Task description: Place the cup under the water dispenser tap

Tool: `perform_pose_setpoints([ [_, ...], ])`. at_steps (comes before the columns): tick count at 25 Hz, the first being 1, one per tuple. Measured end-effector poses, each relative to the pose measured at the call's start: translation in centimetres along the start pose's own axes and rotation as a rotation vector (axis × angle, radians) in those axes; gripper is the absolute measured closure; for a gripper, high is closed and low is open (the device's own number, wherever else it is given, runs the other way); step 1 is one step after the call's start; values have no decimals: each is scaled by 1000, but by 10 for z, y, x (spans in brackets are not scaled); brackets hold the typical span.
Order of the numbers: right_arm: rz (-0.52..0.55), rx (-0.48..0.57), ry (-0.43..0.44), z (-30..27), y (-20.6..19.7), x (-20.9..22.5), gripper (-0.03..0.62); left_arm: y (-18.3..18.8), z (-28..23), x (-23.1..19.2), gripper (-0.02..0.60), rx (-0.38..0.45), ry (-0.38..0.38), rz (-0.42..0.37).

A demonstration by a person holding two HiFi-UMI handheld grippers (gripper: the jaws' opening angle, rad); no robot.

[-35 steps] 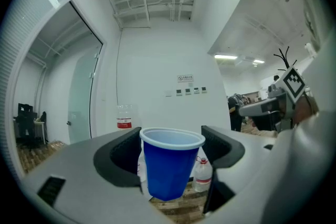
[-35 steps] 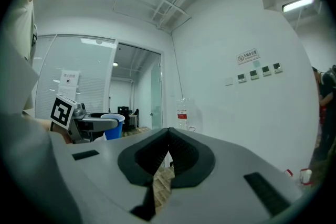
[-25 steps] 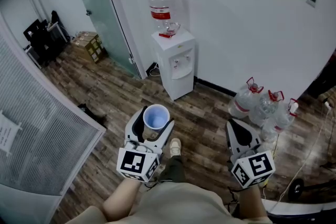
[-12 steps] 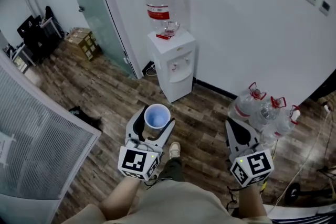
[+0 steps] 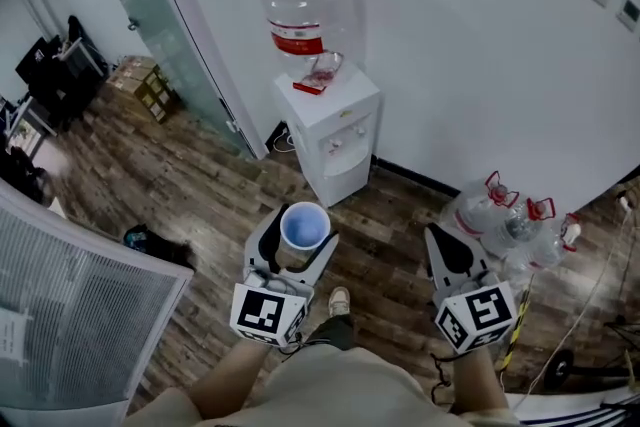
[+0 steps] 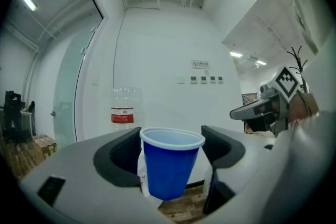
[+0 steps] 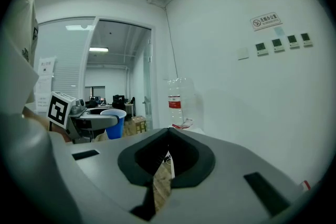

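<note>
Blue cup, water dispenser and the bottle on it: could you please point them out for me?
blue cup (image 5: 304,226), head view, inside of its open mouth.
water dispenser (image 5: 347,161), head view, its white front.
bottle (image 5: 301,1), head view, clear wall above the red label.

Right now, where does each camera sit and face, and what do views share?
Head view: on the head, steeply down at the water dispenser; forearms, left gripper, right gripper show.
Left gripper view: on that gripper, facing the wall; jaws clamp the blue cup.
Right gripper view: on its gripper, facing the dispenser; jaws shut, empty.
All share cup and dispenser.
</note>
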State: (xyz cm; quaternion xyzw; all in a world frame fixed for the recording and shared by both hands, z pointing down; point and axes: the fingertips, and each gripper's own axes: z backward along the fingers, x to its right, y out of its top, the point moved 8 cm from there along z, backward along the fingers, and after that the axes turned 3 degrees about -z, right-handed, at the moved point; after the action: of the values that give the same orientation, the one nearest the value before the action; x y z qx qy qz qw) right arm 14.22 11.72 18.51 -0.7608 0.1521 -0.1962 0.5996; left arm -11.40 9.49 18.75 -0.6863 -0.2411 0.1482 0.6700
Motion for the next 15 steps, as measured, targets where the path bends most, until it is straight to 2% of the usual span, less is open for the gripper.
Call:
perform_pose_setpoints([
  [7,12,-16,-10,-96,7,23,588,-21,-70,-54,221,65,-15,-17],
  [11,-3,-8,1,-137,4,34,588,-43,-99,-73,221,86,-13,-57],
  [15,-32,26,-8,-174,-7,51,588,-76,-126,-87,221,78,4,-12],
])
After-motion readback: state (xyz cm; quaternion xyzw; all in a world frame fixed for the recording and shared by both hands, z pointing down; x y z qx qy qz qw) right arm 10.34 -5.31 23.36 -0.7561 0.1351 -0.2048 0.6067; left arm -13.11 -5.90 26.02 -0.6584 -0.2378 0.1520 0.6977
